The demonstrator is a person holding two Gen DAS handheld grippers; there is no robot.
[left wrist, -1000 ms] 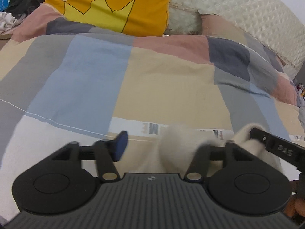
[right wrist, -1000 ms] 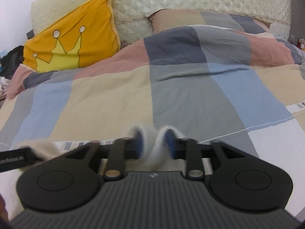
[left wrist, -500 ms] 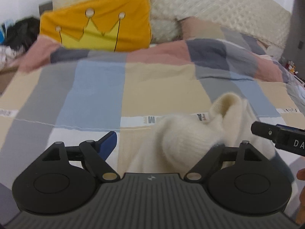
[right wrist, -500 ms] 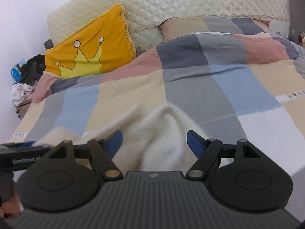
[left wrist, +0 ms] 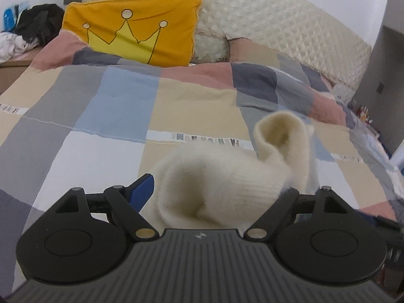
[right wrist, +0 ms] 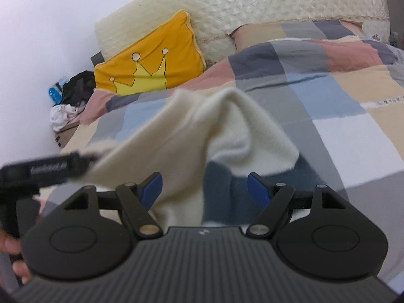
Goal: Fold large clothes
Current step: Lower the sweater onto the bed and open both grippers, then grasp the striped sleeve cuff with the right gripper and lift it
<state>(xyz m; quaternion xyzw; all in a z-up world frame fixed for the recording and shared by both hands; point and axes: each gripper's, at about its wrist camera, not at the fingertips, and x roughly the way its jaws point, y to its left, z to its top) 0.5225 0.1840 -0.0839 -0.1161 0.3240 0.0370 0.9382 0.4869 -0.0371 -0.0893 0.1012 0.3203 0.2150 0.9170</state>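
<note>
Draping between both grippers, a cream knit sweater hangs bunched above the patchwork quilt. The left gripper stands wide; its jaws have just been opening, and the knit fills the gap, hiding the right pad. The right gripper is likewise spread, freshly opened, both blue pads clear of the cloth falling between them. A white quilt strip reads, upside down, something like "HOME". A crown cushion leans on the quilted headboard. Lettering on the left gripper, seen from the right wrist, is too blurred to read.
</note>
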